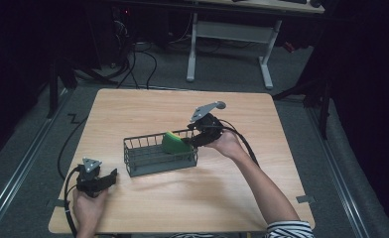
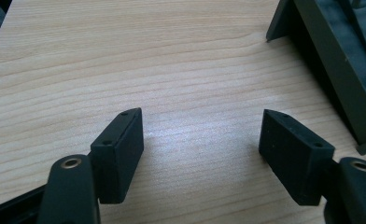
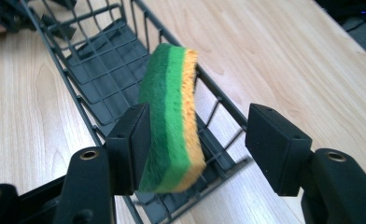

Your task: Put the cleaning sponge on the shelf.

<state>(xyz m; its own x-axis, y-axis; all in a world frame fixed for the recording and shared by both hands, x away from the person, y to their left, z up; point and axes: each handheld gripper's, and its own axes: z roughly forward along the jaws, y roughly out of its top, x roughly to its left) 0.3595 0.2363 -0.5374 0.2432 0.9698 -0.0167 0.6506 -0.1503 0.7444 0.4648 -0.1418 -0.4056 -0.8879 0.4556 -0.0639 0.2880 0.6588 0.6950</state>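
A green and yellow sponge [image 1: 175, 143] [image 3: 172, 121] stands on edge at the right end of a dark wire basket [image 1: 148, 171] [image 3: 92, 79] on the wooden table [image 1: 207, 198]. My right gripper [image 1: 190, 140] [image 3: 200, 112] is open around the sponge. One pad touches the sponge's green face, and a gap separates the other pad from its yellow side. My left gripper [image 1: 114, 176] [image 2: 202, 114] rests low near the table's front left, open, with bare wood between its jaws. A corner of the basket [image 2: 340, 70] lies just past its right jaw.
Beyond the table's far edge stands a white-legged desk [image 1: 229, 34], with cables [image 1: 133, 59] on the floor. Metal rails [image 1: 29, 158] run along the floor on both sides of the table.
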